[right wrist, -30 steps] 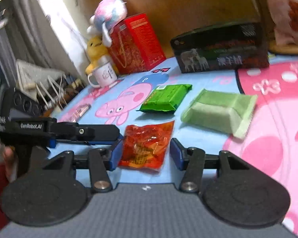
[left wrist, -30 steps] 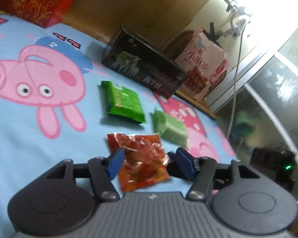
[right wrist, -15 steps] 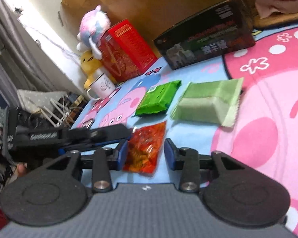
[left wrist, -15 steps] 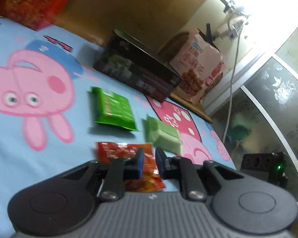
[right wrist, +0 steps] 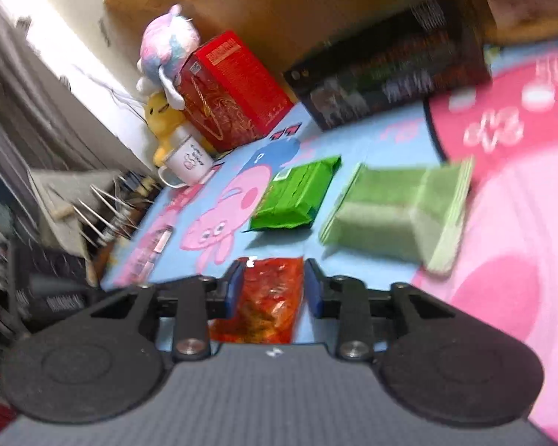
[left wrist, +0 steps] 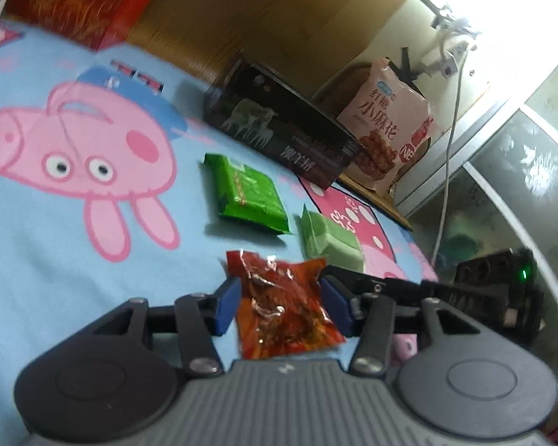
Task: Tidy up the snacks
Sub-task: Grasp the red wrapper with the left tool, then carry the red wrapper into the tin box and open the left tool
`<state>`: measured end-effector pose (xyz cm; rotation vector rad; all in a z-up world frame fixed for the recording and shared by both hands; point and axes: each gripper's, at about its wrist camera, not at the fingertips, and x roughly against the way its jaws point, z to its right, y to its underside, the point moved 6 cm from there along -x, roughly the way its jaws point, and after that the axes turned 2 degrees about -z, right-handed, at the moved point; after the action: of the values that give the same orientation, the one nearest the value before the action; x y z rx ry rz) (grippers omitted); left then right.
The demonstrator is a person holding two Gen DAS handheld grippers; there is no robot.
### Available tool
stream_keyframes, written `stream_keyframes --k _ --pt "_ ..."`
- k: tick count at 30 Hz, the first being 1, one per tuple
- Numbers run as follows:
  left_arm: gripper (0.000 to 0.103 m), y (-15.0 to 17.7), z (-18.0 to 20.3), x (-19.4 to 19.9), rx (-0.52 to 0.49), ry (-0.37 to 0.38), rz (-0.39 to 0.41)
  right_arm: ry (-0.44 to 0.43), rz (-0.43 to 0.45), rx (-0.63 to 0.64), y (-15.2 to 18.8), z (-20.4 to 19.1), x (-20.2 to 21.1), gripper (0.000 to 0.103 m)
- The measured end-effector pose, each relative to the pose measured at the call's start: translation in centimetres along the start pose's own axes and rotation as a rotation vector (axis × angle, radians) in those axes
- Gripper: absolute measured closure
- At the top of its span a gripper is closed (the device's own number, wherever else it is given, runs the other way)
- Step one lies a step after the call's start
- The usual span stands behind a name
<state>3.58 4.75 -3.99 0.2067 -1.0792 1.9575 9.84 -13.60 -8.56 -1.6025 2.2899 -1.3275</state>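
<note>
Both hand-held grippers have just shifted: the left hand-held gripper point(left wrist: 279, 301) is reopening and the right hand-held gripper point(right wrist: 273, 290) is narrowing, both straddling the red snack packet point(left wrist: 282, 304) without visibly pressing it. Beyond, a green packet point(left wrist: 247, 195) and pale green packet point(left wrist: 331, 241) are lying on the cartoon bedsheet point(left wrist: 55, 241).

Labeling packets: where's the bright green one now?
Left wrist view, centre: bright green packet lies flat on the cartoon sheet, between black box and red packet.

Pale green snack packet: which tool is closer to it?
Right. The right tool, just closing around the red packet, sits beside the pale green packet; the left tool, just opening around that red packet too, is farther back.
</note>
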Motion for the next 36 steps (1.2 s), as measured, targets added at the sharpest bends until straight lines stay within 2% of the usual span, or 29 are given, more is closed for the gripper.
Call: stream_keyframes --k 2,5,6,7,8,9,11,13,15,19,22,24,25,26,30,33,34,35,36 --pt "0.059 0.1 0.0 0.1 -0.005 -0.005 0.009 -0.09 0.003 -0.113 0.0 0.6 0.1 0.076" --pt "0.061 0.1 -0.4 0.3 0.017 0.001 0.016 -0.182 0.005 -0.219 -0.1 1.3 0.6 0.082" --pt "0.061 0.1 -0.5 0.3 0.022 0.004 0.016 -0.17 -0.01 -0.217 0.1 1.3 0.5 0.082" --pt "0.061 0.0 -0.5 0.2 0.023 0.005 0.017 -0.111 -0.026 -0.177 0.3 1.1 0.2 0.091" --pt "0.061 0.1 -0.5 0.2 0.02 0.003 0.018 -0.033 -0.036 -0.101 0.7 0.7 -0.1 0.092" --pt "0.061 0.1 -0.4 0.3 0.016 0.0 0.02 -0.001 -0.038 -0.055 0.9 0.1 -0.2 0.091" --pt "0.061 0.1 -0.3 0.3 0.008 -0.008 0.021 0.01 -0.041 -0.043 1.1 -0.3 -0.2 0.095" --pt "0.056 0.0 -0.2 0.4 0.009 -0.006 0.01 0.025 -0.025 -0.046 1.2 -0.3 0.0 0.099" --pt "0.05 -0.3 -0.4 0.5 0.02 0.001 0.002 -0.003 0.004 -0.08 0.9 -0.3 0.7 0.1" --pt "0.023 -1.1 -0.7 0.7 0.056 0.016 0.012 -0.066 0.069 -0.093 -1.1 -1.2 2.8 0.1" --pt "0.02 -2.1 -0.2 0.6 0.065 0.072 0.019 -0.107 0.1 -0.063 -3.1 -2.8 3.9 0.1" --pt "0.012 -3.0 0.4 0.7 0.071 0.134 0.03 -0.129 0.114 -0.046 -4.3 -3.6 4.5 0.1" --pt "0.003 -3.4 0.7 0.6 0.075 0.168 0.034 -0.146 0.118 -0.045 -4.8 -4.0 4.7 0.1" --pt "0.0 -3.9 1.0 0.6 0.085 0.198 0.038 -0.163 0.12 -0.046 -5.2 -4.3 4.8 0.1" --pt "0.0 -6.2 1.9 -0.3 0.144 0.333 0.044 -0.214 0.145 -0.036 -7.2 -5.5 5.2 0.1" --pt "0.001 -8.0 2.6 -1.1 0.148 0.385 0.057 -0.242 0.167 -0.025 -8.6 -6.3 5.3 0.1" --pt "0.004 -8.7 3.0 -1.3 0.139 0.4 0.073 -0.243 0.175 -0.015 -9.2 -6.5 5.3 0.1" --pt "0.013 -9.5 3.5 -1.5 0.124 0.41 0.09 -0.239 0.182 -0.003 -9.9 -6.6 5.3 0.1" --pt "0.018 -10.5 4.0 -1.8 0.103 0.42 0.1 -0.232 0.19 0.007 -10.6 -6.7 5.1 0.1"
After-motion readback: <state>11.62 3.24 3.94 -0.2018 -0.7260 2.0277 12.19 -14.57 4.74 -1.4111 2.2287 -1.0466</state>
